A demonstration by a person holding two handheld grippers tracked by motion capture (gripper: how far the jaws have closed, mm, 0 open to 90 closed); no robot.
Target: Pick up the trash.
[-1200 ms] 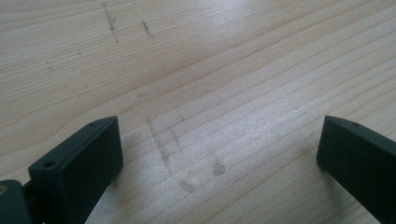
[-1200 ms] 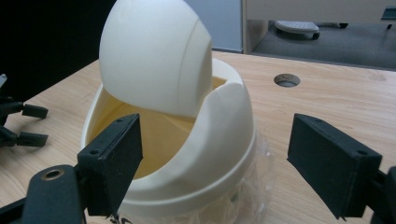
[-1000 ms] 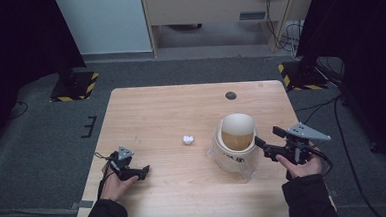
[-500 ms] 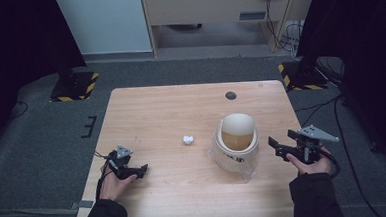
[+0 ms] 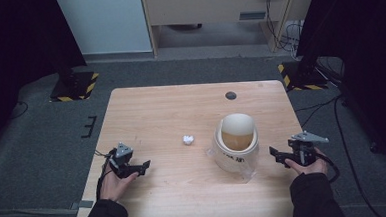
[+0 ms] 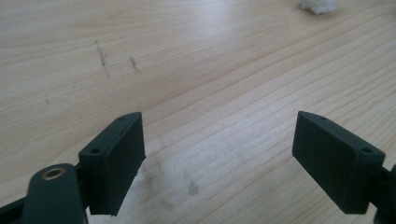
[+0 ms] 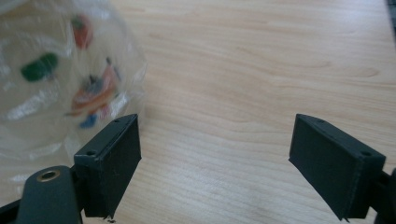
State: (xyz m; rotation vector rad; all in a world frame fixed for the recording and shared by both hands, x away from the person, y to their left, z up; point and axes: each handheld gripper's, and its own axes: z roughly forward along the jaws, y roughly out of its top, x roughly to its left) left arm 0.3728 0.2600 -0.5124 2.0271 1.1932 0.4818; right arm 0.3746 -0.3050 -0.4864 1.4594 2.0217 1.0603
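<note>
— Bright or dim, from the high view?
— Evenly lit on the table [image 5: 181,114]; very dark at both sides beyond it, pale at the back wall. Soft overall, slightly grainy.
— Shadows?
— Faint and short, just beneath the white container [image 5: 237,141]. No hard edges, so diffuse light from above.
— Glare?
— Pale sheen on the wood in both gripper views, brightest toward the far edge. White streaks of reflection on the clear plastic bag [image 7: 56,70].
— Focus?
— Sharp on wood grain near the black jaws. Blurred on the bag and its coloured print, and on the white wad [image 6: 317,5].
</note>
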